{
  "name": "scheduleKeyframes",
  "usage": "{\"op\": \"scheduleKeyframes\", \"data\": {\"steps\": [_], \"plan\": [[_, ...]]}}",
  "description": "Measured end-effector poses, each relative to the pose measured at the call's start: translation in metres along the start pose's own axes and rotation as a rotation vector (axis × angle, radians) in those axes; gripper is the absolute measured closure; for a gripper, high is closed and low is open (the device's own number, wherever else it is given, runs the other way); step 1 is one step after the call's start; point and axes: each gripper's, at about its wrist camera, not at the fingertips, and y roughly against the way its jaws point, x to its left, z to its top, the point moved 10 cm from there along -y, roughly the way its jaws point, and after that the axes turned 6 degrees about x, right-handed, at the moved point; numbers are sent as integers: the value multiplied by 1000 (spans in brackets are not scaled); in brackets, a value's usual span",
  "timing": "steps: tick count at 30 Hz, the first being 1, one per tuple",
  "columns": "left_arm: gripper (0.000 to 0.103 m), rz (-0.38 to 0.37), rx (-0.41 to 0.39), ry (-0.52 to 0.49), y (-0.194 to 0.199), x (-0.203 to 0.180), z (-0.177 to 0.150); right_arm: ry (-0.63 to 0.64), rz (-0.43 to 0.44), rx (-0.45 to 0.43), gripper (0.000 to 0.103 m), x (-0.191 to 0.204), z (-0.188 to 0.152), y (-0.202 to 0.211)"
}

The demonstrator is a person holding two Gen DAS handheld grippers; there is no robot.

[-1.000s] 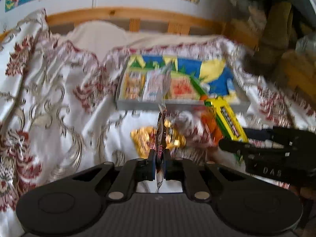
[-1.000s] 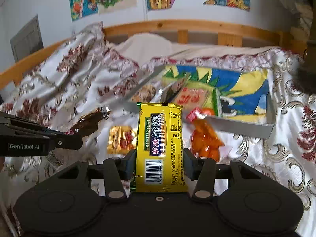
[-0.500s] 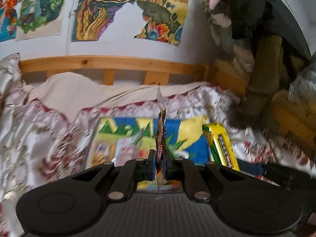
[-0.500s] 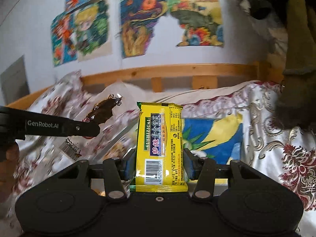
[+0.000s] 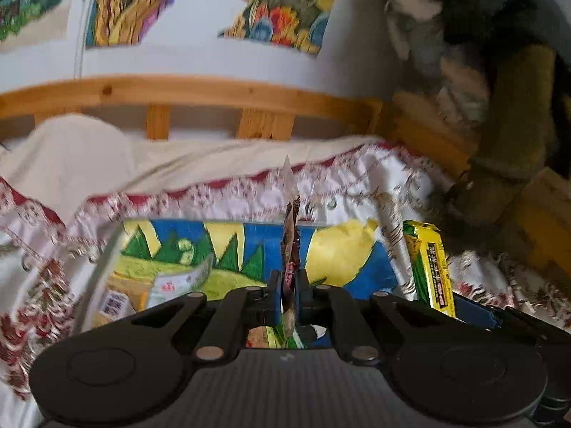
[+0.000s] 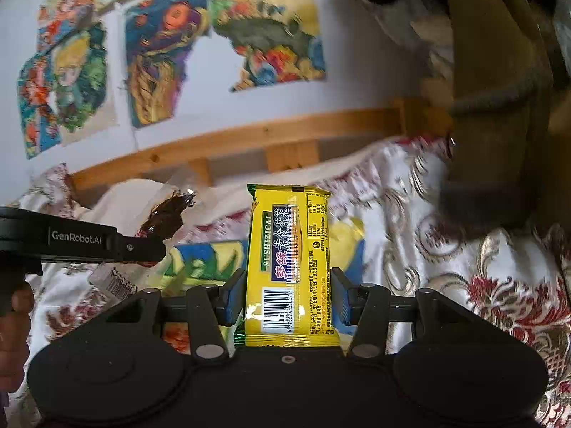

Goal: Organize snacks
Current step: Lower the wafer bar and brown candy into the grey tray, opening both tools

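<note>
Hovering higher now, both grippers [image 5: 289,297] [image 6: 288,296] loaded.

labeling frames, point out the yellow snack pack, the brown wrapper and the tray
yellow snack pack [image 6: 289,260], right wrist view, middle of its printed face
brown wrapper [image 5: 291,249], left wrist view, its upright edge
tray [image 5: 101,267], left wrist view, left rim

Glossy yellow foil snack packet [image 6: 291,267], crinkly brown wrapper [image 5: 291,249], sheeny embroidered bedspread [image 6: 464,260], varnished wooden bedframe [image 5: 200,91].
</note>
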Motion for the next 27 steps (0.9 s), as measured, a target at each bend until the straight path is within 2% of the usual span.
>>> {"op": "scheduleKeyframes", "data": {"steps": [7,12,17,24,27], "plan": [[96,31,110,0,-41,1,-25,60,-4,114,52,11,-30,-32],[96,37,152,1,-51,3,-37,90,-27,156,52,11,-43,-40],[96,16,194,49,-58,7,-44,65,-28,191,52,4,-47,-45],[96,26,202,58,-61,9,-47,86,-29,202,52,7,-48,-47],[92,42,204,49,-60,9,-47,97,-33,205,51,7,-49,-47]]}}
